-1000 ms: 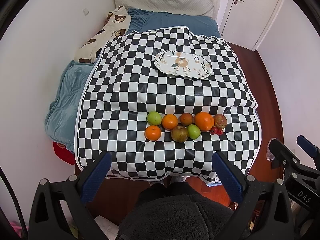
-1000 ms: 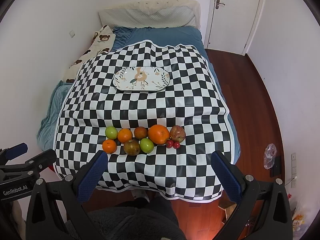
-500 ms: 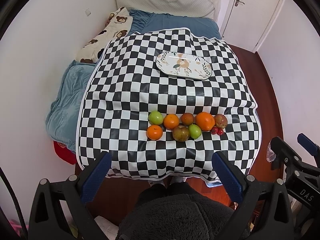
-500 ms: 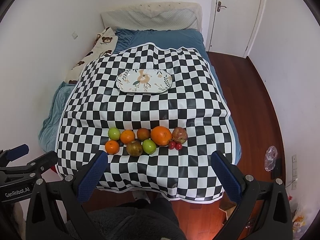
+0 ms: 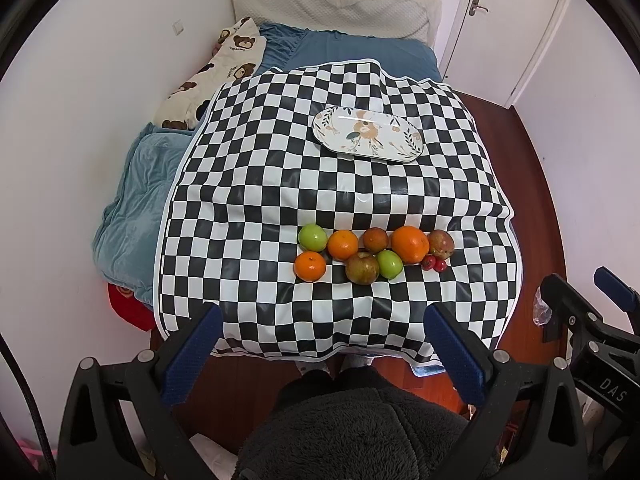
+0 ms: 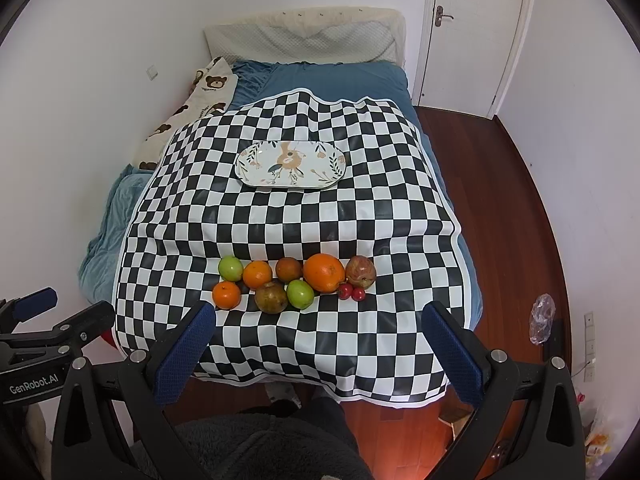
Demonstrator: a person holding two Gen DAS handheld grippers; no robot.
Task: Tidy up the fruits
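Both the left gripper (image 5: 320,354) and right gripper (image 6: 318,350) hover spread wide, empty, before clustered fruits (image 5: 374,254); grabbing one could roll neighbours off the checkered cloth (image 5: 280,184).

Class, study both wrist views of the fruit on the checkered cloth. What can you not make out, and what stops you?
- Brownish fruit, either view: kind unclear, too small.
- Two small red fruits: cherries or tomatoes, too small to tell.
- What supports the checkered cloth: hidden by the cloth itself.
- Plate: rim depth unreadable under fisheye distortion.
- Red object, left wrist view: mostly hidden by the blue blanket.
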